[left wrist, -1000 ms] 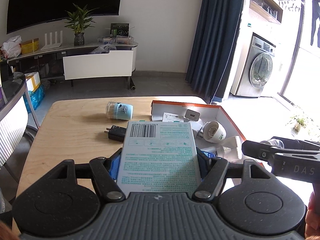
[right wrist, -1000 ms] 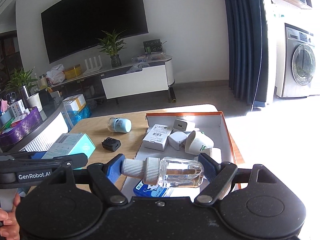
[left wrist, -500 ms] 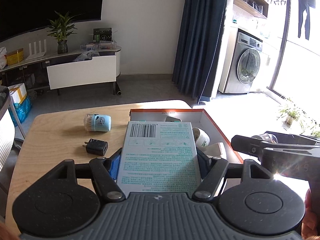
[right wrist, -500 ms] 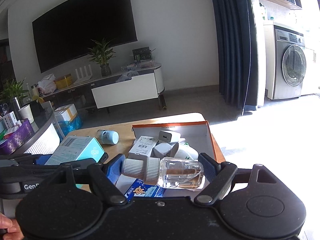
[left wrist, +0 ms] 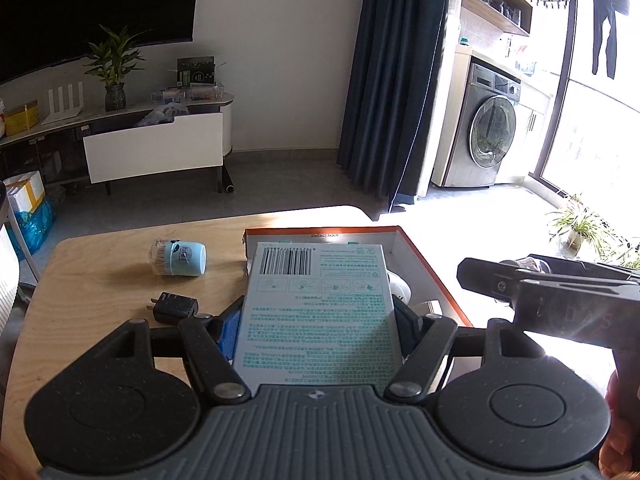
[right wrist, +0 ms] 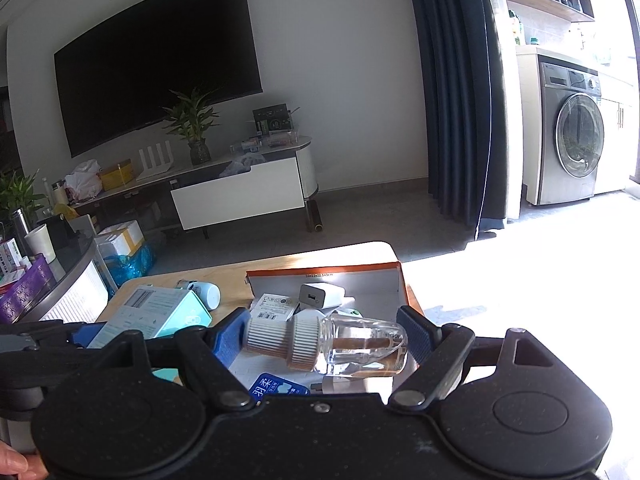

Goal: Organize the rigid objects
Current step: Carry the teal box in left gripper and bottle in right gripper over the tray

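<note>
My left gripper [left wrist: 318,330] is shut on a flat white and teal box [left wrist: 318,312] with a barcode, held level over the near edge of an orange-rimmed tray [left wrist: 436,280]. The same teal box [right wrist: 156,314] shows at the left of the right wrist view. My right gripper [right wrist: 326,338] is shut on a clear glass bottle [right wrist: 360,346] with a white ribbed cap, lying sideways between the blue pads above the tray [right wrist: 360,270]. In the tray lie a white charger [right wrist: 320,294], a small white box [right wrist: 274,306] and a blue packet [right wrist: 276,388].
On the wooden table [left wrist: 100,292], left of the tray, lie a pale blue capped jar [left wrist: 180,258] on its side and a black plug adapter [left wrist: 174,306]. A glass side table stands at the left. Beyond are a TV console, a dark curtain and a washing machine.
Both views have shifted so the table items sit further left and the room's right side shows more. The box and bottle stay gripped; the box now covers more of the tray.
</note>
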The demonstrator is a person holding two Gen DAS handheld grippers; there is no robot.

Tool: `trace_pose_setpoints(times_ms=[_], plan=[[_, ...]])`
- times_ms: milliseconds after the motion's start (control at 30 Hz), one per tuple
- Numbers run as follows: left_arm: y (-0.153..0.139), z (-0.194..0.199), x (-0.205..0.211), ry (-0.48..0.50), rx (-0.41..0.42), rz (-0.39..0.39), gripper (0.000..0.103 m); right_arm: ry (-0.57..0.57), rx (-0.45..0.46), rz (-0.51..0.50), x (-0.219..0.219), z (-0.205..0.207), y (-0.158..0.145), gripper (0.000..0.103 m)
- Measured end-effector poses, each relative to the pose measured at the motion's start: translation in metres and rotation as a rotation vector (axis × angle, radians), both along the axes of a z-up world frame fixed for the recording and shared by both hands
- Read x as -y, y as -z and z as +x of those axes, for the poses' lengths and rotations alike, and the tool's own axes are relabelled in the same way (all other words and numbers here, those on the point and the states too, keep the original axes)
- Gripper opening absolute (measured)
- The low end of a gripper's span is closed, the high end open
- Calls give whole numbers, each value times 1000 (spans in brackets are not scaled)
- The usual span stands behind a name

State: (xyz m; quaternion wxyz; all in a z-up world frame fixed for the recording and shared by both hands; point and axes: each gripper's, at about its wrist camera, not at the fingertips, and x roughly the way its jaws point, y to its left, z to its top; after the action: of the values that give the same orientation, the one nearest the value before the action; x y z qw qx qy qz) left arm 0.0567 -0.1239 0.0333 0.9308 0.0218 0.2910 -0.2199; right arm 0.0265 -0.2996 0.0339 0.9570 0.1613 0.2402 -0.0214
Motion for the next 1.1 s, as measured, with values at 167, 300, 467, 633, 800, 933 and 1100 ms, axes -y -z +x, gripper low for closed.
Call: trace_pose_setpoints(times_ms=[167,300,467,633,800,933,1100], plan=[[0,2,3,-3,-3,-1,71,0,1,-1,0,0,0,96],[-1,5,5,-3,-6,1,71,6,-1,3,3,4,2,95],[0,9,8,-4,-10,2,71,8,-2,-1,7,11,3,95],[2,11,9,-4,-16,3,71,7,-3,-2,8,14,3,95],[2,14,11,-1,-22,3,71,3,-7,-3,10,21,3,95],[3,18,14,3,-28,5,71,2,-10,-3,12,26,5,96],[4,21,17,8,-35,7,71,0,-12,-6,11,31,5,96]])
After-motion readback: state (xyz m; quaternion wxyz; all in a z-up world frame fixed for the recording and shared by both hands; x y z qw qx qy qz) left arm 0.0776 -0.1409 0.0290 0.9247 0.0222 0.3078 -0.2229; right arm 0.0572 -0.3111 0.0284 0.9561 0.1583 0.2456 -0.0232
